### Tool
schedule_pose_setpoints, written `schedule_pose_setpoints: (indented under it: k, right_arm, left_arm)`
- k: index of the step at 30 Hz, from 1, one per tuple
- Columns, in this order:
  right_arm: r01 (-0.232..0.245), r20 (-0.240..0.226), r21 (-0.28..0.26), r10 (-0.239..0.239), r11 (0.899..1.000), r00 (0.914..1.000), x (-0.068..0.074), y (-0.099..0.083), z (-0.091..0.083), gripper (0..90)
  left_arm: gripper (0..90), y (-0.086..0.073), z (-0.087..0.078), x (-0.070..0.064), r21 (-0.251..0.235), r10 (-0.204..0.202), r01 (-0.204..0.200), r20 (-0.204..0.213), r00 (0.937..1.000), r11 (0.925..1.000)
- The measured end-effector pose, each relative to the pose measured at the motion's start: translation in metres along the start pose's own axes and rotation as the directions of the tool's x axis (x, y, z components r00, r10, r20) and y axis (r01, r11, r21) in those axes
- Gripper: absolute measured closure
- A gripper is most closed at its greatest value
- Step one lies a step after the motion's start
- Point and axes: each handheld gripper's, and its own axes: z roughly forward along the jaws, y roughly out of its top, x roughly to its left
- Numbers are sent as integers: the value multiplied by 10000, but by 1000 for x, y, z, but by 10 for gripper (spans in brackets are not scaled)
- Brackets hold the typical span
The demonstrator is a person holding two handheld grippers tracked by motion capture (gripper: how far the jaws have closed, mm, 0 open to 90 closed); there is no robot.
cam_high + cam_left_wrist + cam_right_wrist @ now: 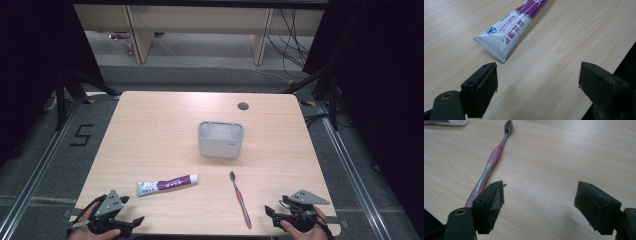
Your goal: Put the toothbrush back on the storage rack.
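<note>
Wood surface [150, 130]: grey bin [220, 139] centre, toothpaste [167, 185] & toothbrush [240, 199] nearer you. Your left tongs [537, 77] & right tongs [540, 200] both gape wide, empty.

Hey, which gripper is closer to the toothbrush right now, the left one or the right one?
Right. The right gripper sits open just right of the toothbrush handle end. The left gripper is open at the table's near left corner, beyond the toothpaste tube.
</note>
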Motion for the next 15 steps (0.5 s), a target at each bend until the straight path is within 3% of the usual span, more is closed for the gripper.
schedule_pose_setpoints:
  k: [2, 4, 6, 7, 10, 11, 12, 15]
  right_arm:
    - [79, 36, -31, -79, 10000, 10000, 1, 1, 0, 237]
    - [242, -4, -83, -242, 9997, 9997, 1, 1, 2, 237]
    - [42, -347, 93, -38, 9999, 9994, 3, 2, 2, 237]
    - [52, -113, 13, -52, 10000, 9999, 4, 2, 1, 236]
    - [209, 27, 104, -209, 9997, 9998, 5, 4, -1, 230]
    - [-175, -146, 163, 177, 9997, 9997, 9, 4, 0, 221]
    - [195, -187, 41, -194, 9998, 9996, 8, 5, 0, 207]
    - [172, -244, 63, -170, 9998, 9996, 10, 8, 1, 221]
  left_arm:
    - [153, 0, -1, 1, 92, 108, -106, -138, 9998, 9999]
    - [153, 0, 0, 0, -43, -49, 48, -101, 9999, 10000]
    - [154, 0, 0, 0, -22, -55, 55, -80, 10000, 10000]
    - [154, 0, -1, 2, 122, 167, -165, -187, 9997, 9998]
    - [154, 0, 0, 1, 95, 59, -57, -271, 9996, 9999]
    - [154, 0, 0, 1, 94, 55, -52, -282, 9996, 9999]
    - [154, 0, 0, 1, 93, 57, -55, -280, 9996, 9999]
    - [154, 0, 0, 1, 97, 72, -69, -264, 9996, 9999]
